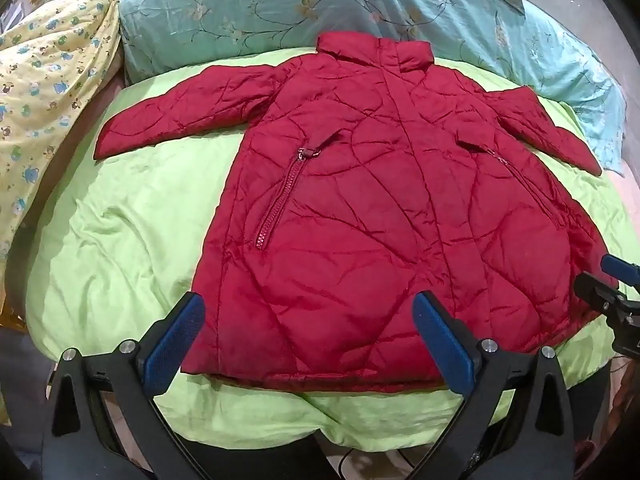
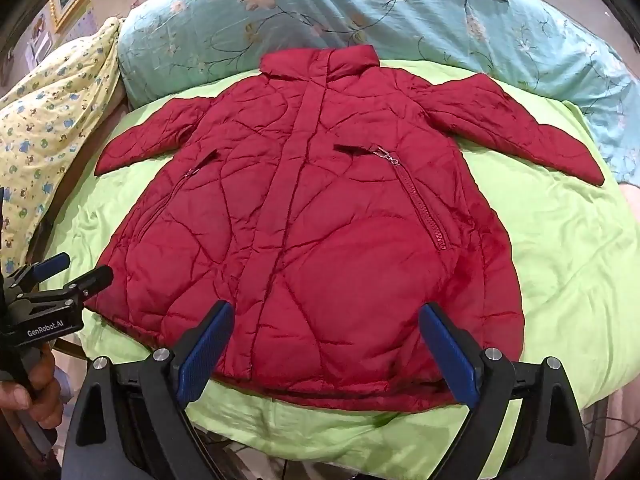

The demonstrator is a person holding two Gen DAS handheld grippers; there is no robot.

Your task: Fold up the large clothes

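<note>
A red quilted jacket [image 1: 360, 208] lies flat, front up, on a lime green sheet [image 1: 132, 216], collar away from me, both sleeves spread outward. It also shows in the right wrist view [image 2: 320, 232]. My left gripper [image 1: 308, 328] is open and empty, hovering over the jacket's hem at its left half; it also shows at the left edge of the right wrist view [image 2: 76, 268]. My right gripper [image 2: 326, 340] is open and empty over the hem's right half; it also shows at the right edge of the left wrist view [image 1: 608, 276].
A blue floral quilt [image 1: 280, 8] is bunched behind the collar. A yellow printed blanket [image 1: 44, 92] lies heaped at the left. The green sheet's front edge [image 2: 320, 440] drops off just below the hem. A hand [image 2: 36, 384] holds the left gripper's handle.
</note>
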